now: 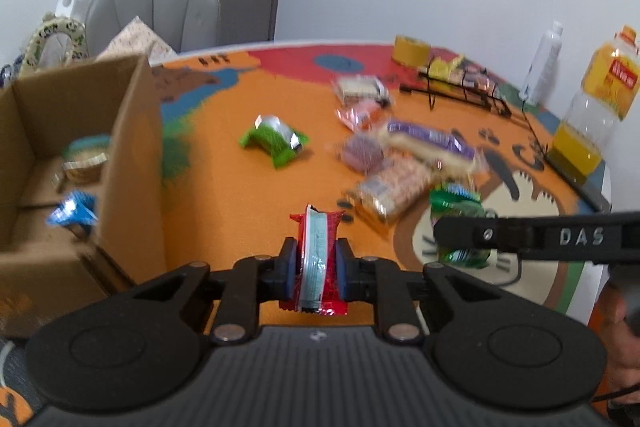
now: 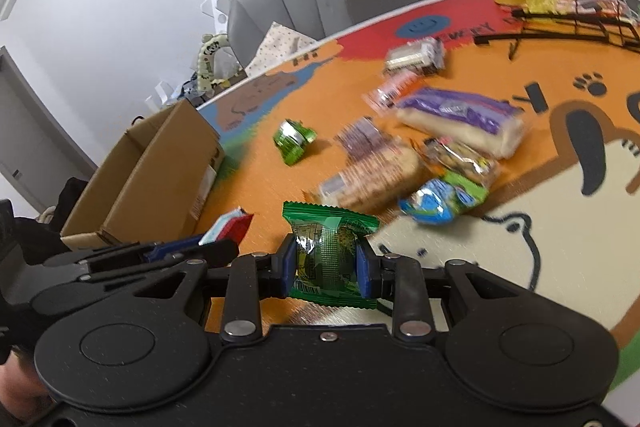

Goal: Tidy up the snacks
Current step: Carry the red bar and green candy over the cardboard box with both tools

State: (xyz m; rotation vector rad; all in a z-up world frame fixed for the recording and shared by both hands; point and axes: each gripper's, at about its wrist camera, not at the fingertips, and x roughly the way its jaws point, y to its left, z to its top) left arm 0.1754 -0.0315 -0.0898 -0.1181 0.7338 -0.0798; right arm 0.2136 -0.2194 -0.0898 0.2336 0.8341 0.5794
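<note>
White walls and a grey door back an orange cartoon-print desk [image 1: 224, 187]. Left gripper [image 1: 316, 267] has its jaws clamped on a red-and-pale-blue snack packet [image 1: 318, 259], held on edge above the desk, long axis toward 12 o'clock. Right gripper [image 2: 326, 263] has its jaws clamped on a green foil snack packet [image 2: 330, 251], ends flaring toward 12 and 6. At 10 o'clock of the left gripper stands an open brown cardboard box [image 1: 132, 163], a blue wrapper [image 1: 74, 213] inside. A bright green packet [image 1: 274, 139] lies alone at 12; a blurred heap of wrapped snacks [image 1: 400, 167] sits at 1 o'clock, a black wire rack [image 1: 460, 87] and a yellow oil bottle [image 1: 592, 111] beyond.
</note>
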